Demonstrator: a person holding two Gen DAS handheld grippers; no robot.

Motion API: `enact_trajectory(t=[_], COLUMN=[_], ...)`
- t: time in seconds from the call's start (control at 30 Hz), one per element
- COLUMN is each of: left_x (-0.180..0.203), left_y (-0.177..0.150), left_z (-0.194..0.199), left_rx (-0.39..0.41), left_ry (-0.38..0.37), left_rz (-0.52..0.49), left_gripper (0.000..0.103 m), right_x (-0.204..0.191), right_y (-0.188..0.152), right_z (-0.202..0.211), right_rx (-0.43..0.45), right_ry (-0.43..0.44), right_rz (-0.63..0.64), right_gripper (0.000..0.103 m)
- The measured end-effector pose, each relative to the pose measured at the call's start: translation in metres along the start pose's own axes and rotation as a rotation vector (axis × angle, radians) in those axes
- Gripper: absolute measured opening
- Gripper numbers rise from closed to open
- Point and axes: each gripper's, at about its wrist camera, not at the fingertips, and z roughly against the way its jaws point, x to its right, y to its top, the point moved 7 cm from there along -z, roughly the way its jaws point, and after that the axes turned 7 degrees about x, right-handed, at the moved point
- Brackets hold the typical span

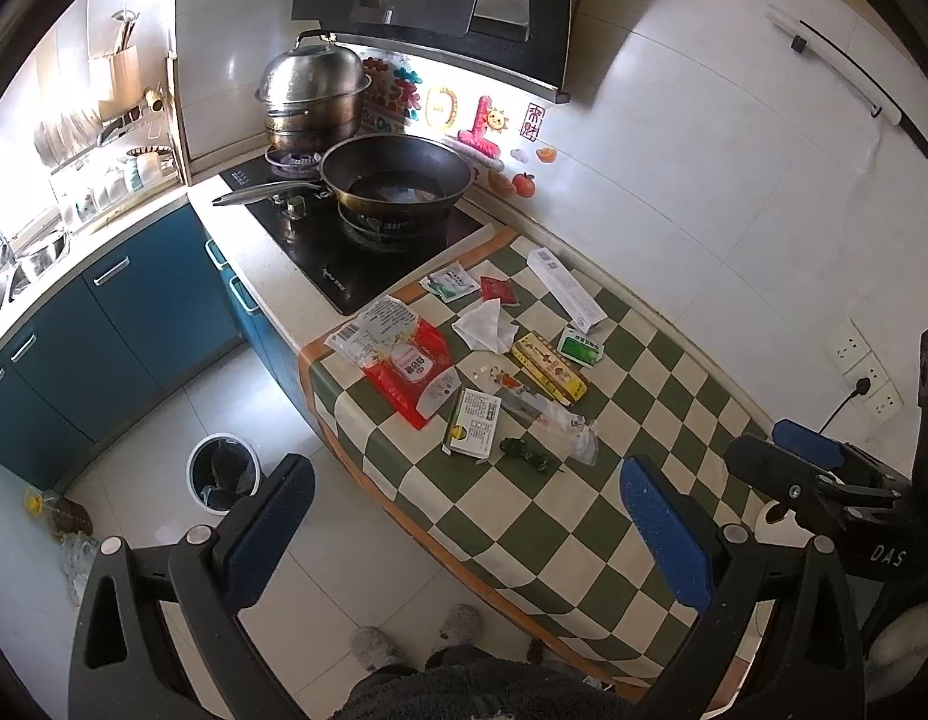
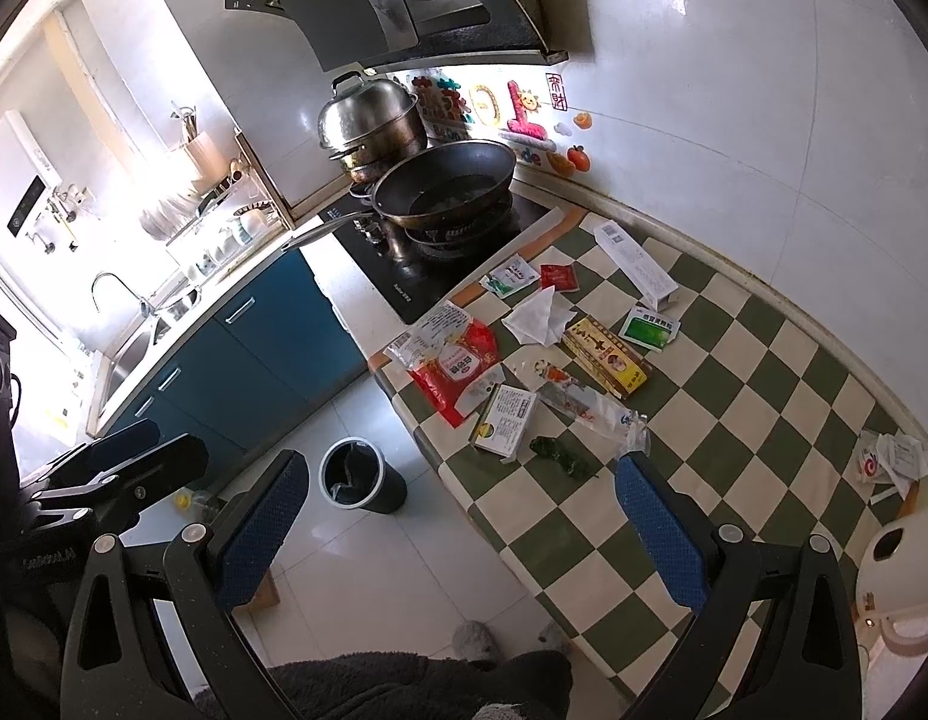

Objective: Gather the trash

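Trash lies scattered on a green-and-white checked counter cloth: a red-and-clear plastic bag, a white tissue, a yellow box, a small white box, a dark green wrapper, a long white box and sachets. A round bin with a dark liner stands on the floor below the counter. My left gripper is open and empty, held high in front of the counter. My right gripper is open and empty, also above the counter edge; the bin shows left of it.
A hob with a wok and a steel steamer pot sits beyond the cloth. Blue cabinets and a sink run along the left. Crumpled papers and a white kettle are at the counter's right end.
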Motion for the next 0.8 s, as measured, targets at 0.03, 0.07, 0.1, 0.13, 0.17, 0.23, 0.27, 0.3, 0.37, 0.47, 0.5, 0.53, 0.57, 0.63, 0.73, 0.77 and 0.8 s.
enact_trajectory(t=[0.03, 0.07, 0.1, 0.13, 0.17, 0.23, 0.27, 0.3, 0.37, 0.47, 0.5, 0.53, 0.57, 0.63, 0.73, 0.77, 0.8], left_x=[-0.001, 0.0, 0.001, 0.001, 0.002, 0.003, 0.003, 0.004, 0.004, 0.005, 0.006, 0.007, 0.007, 0.007, 0.008, 0.008, 0.008], left_y=[0.0, -0.001, -0.001, -0.002, -0.002, -0.003, -0.003, -0.003, -0.002, 0.001, 0.001, 0.0, 0.0, 0.0, 0.0, 0.0, 0.001], left_z=[0.001, 0.001, 0.0, 0.0, -0.001, -0.002, -0.002, -0.002, -0.002, -0.003, -0.003, -0.004, -0.003, -0.003, -0.002, -0.002, -0.002], left_rx=[0.0, 0.0, 0.0, 0.0, 0.0, 0.0, -0.001, -0.001, -0.002, -0.003, -0.005, -0.007, -0.008, -0.009, -0.008, -0.008, -0.008], left_ry=[-0.004, -0.005, -0.005, -0.007, -0.009, -0.01, -0.011, -0.011, -0.013, -0.016, -0.017, -0.019, -0.02, -0.021, -0.022, -0.023, -0.024], left_rz=[0.002, 0.002, 0.001, 0.0, -0.001, -0.003, -0.003, -0.004, -0.005, -0.01, -0.011, -0.011, -0.012, -0.013, -0.013, -0.013, -0.013], left_gripper=[0.103, 0.103, 0.103, 0.103, 0.103, 0.103, 0.103, 0.103, 0.103, 0.103, 0.103, 0.103, 0.103, 0.103, 0.103, 0.103, 0.103], right_x=[0.0, -0.001, -0.001, -0.001, -0.001, -0.001, -0.001, -0.003, -0.001, -0.002, -0.003, -0.003, -0.003, -0.003, -0.003, -0.004, -0.002], right_y=[0.001, 0.001, 0.001, 0.001, 0.0, -0.002, -0.003, -0.004, -0.002, -0.003, -0.004, -0.005, -0.007, -0.006, -0.006, -0.006, -0.005], right_z=[-0.002, -0.002, -0.001, -0.002, -0.001, 0.0, 0.002, 0.005, 0.002, 0.003, 0.006, 0.007, 0.008, 0.008, 0.007, 0.008, 0.007], right_rx=[-0.002, -0.003, -0.004, -0.004, -0.004, -0.003, -0.002, -0.001, -0.004, -0.003, -0.003, -0.003, -0.002, -0.002, -0.003, -0.003, -0.004], right_ry=[0.001, -0.001, -0.001, -0.002, -0.003, -0.002, -0.002, -0.003, -0.001, -0.002, -0.004, -0.005, -0.005, -0.004, -0.003, -0.003, -0.002], right_rz=[-0.001, -0.002, -0.005, -0.002, -0.002, -0.003, -0.005, -0.007, -0.005, -0.008, -0.01, -0.013, -0.015, -0.014, -0.014, -0.014, -0.014], right_gripper=[0.103, 0.103, 0.103, 0.103, 0.103, 0.103, 0.103, 0.103, 0.103, 0.103, 0.103, 0.103, 0.103, 0.103, 0.103, 0.103, 0.103])
